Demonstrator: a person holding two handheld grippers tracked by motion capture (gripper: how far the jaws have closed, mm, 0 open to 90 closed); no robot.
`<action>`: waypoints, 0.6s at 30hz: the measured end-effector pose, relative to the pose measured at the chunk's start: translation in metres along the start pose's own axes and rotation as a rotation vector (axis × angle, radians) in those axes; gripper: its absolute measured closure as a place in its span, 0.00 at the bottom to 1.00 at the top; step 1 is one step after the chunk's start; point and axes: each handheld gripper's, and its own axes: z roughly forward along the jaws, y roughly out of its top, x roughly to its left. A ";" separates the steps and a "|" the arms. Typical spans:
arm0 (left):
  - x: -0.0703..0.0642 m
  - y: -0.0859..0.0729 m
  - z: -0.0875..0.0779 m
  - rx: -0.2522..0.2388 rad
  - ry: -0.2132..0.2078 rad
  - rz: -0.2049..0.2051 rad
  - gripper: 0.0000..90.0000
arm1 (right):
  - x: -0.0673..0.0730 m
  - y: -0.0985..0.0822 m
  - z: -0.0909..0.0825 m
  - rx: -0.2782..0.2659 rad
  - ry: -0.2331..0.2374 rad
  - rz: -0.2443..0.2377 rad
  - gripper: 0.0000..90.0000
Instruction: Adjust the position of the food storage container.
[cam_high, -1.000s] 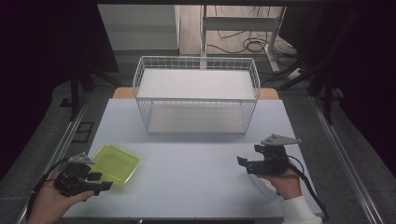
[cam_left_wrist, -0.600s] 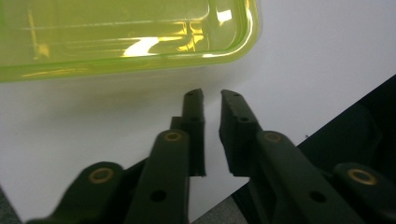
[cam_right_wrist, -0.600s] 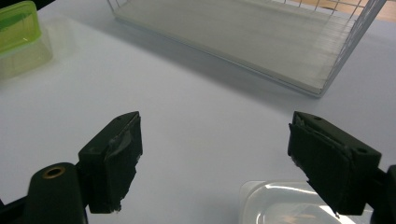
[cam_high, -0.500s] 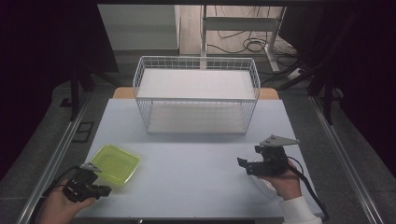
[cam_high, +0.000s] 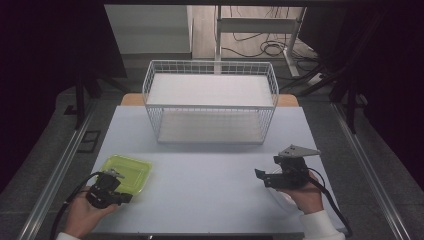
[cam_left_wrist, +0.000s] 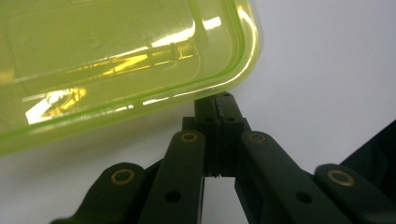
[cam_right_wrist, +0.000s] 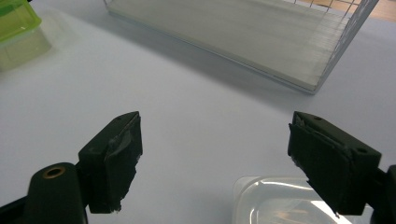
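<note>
Left gripper (cam_left_wrist: 217, 105) has just been closing: its fingers now meet at the near rim of the translucent lime-green plastic lid (cam_left_wrist: 121, 65), though whether the rim sits between them is hidden. Right gripper (cam_right_wrist: 215, 158) hangs with fingers spread wide above a clear plastic container (cam_right_wrist: 275, 200). Both rest on the pale grey surface (cam_high: 210, 170), a white wire basket (cam_high: 210, 102) behind, dark room and floor cables beyond. Since a second ago the left hand has slid down nearer the surface's near edge; the right is unmoved.
</note>
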 end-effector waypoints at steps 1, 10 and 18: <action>-0.001 0.003 0.001 0.000 0.000 0.002 1.00 | 0.000 0.000 0.000 0.000 0.000 -0.001 0.20; -0.009 0.016 0.012 -0.062 -0.004 -0.034 1.00 | 0.002 -0.001 0.001 0.013 -0.005 -0.016 0.20; -0.002 0.003 -0.012 -0.099 -0.030 -0.045 1.00 | 0.004 0.001 -0.002 0.006 -0.008 -0.009 0.20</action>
